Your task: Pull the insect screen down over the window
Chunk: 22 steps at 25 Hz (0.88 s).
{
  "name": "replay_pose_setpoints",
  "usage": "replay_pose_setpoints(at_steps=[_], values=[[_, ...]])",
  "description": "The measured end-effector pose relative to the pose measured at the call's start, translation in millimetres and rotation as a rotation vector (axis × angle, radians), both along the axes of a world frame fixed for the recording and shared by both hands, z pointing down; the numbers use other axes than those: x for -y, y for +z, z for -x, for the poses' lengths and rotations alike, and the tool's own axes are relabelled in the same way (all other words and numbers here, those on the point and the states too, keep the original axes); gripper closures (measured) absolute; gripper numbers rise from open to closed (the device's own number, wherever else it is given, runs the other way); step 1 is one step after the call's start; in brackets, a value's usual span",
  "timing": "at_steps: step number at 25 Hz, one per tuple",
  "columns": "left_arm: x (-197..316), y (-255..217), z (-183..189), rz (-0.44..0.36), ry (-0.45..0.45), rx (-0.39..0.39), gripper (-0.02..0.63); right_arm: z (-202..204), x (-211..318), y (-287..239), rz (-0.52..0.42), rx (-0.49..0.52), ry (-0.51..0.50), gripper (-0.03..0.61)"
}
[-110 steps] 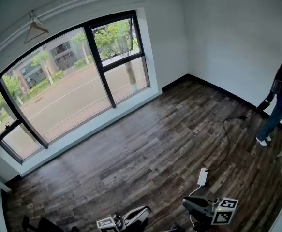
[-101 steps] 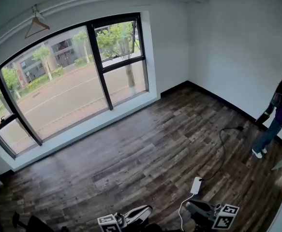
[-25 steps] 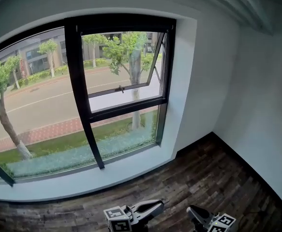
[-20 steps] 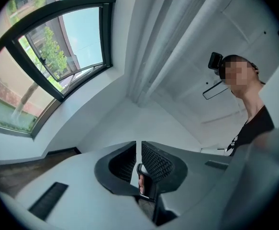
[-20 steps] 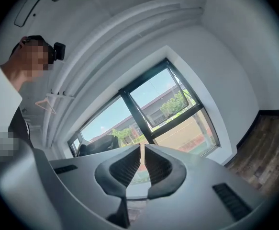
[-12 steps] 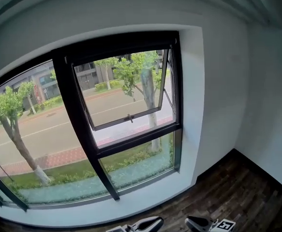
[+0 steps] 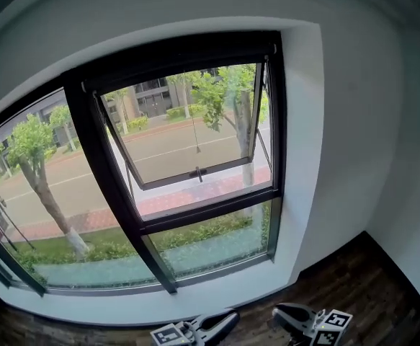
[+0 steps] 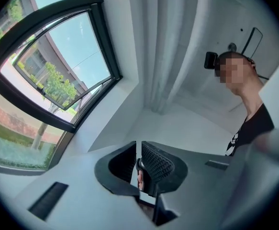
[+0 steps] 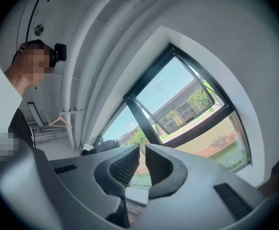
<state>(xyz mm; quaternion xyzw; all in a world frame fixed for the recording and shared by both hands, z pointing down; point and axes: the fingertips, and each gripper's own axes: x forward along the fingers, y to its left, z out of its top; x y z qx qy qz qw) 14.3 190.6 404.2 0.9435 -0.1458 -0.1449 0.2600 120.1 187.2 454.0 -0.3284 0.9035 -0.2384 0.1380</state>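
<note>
Head view: the big black-framed window point(image 7: 105, 166) fills most of the shot, well up and ahead of both sets of fingers. A white wall point(image 7: 339, 157) sits off to their right and a strip of dark wood floor point(image 7: 372, 280) lies under them. The upper right sash point(image 7: 188, 139) is tilted outward at the bottom. The insect screen isn't down over that opening. All I can spot is the dark top bar point(image 7: 188, 52) of the frame and a thin cord point(image 7: 195, 121) hanging from it, high above the fingertips.

The left gripper point(image 7: 228, 317) and right gripper point(image 7: 280, 313) sit side by side at the bottom edge, apart from each other and nowhere near touching the window.

In the left gripper view the fingers point(image 8: 161, 164) are pressed together, just a slit between them and nothing pinched. In the right gripper view the fingers point(image 9: 165, 169) have just been opening. There's a narrow gap with nothing in it, and the window point(image 9: 187, 104) shows beyond the tips.

The smallest bit is the sash handle point(image 7: 199, 173), up past both grippers.
</note>
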Motion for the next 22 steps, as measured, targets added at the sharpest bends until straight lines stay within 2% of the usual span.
replay_pose_setpoints(at_steps=[4, 7, 11, 16, 22], values=[[39, -2, -12, 0.053, -0.020, -0.024, 0.588, -8, 39, -29, 0.047, 0.160, -0.051, 0.558], [73, -8, -15, 0.045, -0.035, -0.012, 0.588, -13, 73, -40, 0.061, 0.182, -0.068, 0.558], [125, -28, -8, -0.007, -0.042, -0.017, 0.588, -10, 116, -56, 0.032, 0.138, -0.074, 0.558], [198, -61, 6, -0.062, -0.009, -0.066, 0.588, 8, 185, -86, -0.017, 0.089, -0.077, 0.558], [286, -120, 40, -0.207, -0.018, -0.072, 0.588, 33, 277, -140, -0.123, -0.017, -0.078, 0.558]])
